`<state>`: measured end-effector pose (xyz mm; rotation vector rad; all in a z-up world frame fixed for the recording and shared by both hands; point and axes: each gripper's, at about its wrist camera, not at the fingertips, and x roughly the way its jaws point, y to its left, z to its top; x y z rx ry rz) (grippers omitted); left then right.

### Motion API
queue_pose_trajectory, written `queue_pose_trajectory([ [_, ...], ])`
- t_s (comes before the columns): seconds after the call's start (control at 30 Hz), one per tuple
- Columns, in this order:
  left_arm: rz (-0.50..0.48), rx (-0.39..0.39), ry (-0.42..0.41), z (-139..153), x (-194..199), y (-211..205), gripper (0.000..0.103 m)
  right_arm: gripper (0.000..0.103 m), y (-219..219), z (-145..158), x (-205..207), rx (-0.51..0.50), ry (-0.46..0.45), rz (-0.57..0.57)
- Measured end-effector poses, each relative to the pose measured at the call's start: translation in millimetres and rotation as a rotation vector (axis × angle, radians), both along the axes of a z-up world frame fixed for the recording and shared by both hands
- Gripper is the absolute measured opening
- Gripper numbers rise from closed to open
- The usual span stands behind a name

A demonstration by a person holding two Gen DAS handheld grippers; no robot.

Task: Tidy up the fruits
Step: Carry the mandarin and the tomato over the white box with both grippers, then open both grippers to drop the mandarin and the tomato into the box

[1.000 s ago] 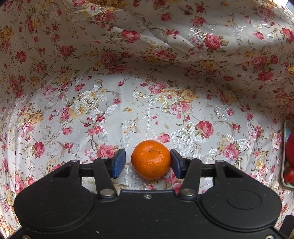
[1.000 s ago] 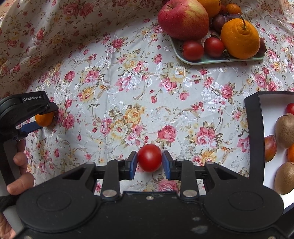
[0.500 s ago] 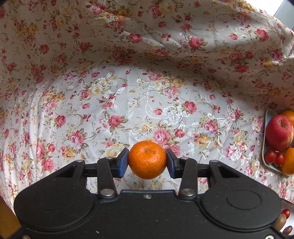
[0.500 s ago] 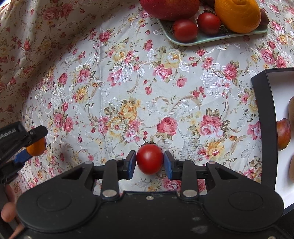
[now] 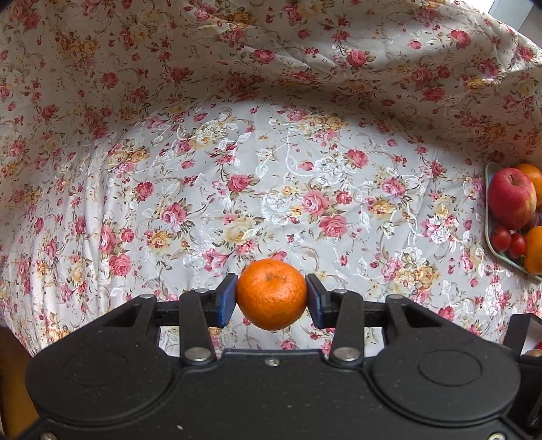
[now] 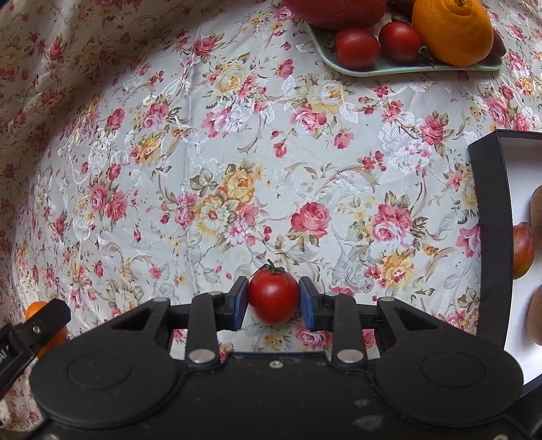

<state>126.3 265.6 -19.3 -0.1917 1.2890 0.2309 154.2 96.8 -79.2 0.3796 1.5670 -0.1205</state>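
My left gripper (image 5: 271, 298) is shut on a small orange mandarin (image 5: 271, 293) and holds it above the flowered cloth. My right gripper (image 6: 272, 299) is shut on a red cherry tomato (image 6: 273, 294) with a green stem, just over the cloth. The left gripper and its mandarin (image 6: 35, 309) also show at the lower left of the right wrist view. A pale green plate (image 6: 399, 67) at the top holds an apple, two tomatoes (image 6: 357, 47) and a large orange (image 6: 452, 30). A black box (image 6: 493, 220) with a white inside stands at the right.
The plate with the apple (image 5: 511, 196), tomatoes and oranges sits at the right edge of the left wrist view. The box holds a reddish-brown fruit (image 6: 523, 250) and brown kiwis. The flowered cloth (image 5: 237, 84) rises in folds behind and to the left.
My left gripper closed on the mandarin and lifted it, swinging toward the plate. My right gripper, holding the tomato, moved slightly nearer the plate and box.
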Motion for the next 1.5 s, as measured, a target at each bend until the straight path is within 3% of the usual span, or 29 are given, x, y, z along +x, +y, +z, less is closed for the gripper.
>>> queue_pose_trajectory([
  [0.23,-0.016,0.024,-0.016,1,5,-5,0.050,0.030,-1,2,-13,-0.020,-0.030,0.040],
  [0.43,-0.034,-0.010,-0.025,8,4,-14,0.050,0.031,-3,12,-22,-0.052,-0.053,0.082],
  [0.77,-0.082,-0.011,-0.041,20,8,-52,0.050,0.032,-43,74,-33,-0.073,-0.289,0.086],
  [1.03,-0.170,-0.011,-0.055,31,12,-103,0.050,0.032,-102,96,-43,-0.063,-0.310,0.007],
  [1.2,-0.221,-0.030,-0.058,36,14,-139,0.050,0.032,-140,96,-51,-0.139,-0.306,-0.048],
  [1.5,-0.400,-0.052,-0.060,39,-2,-227,0.050,0.032,-232,95,-81,-0.150,-0.272,-0.205],
])
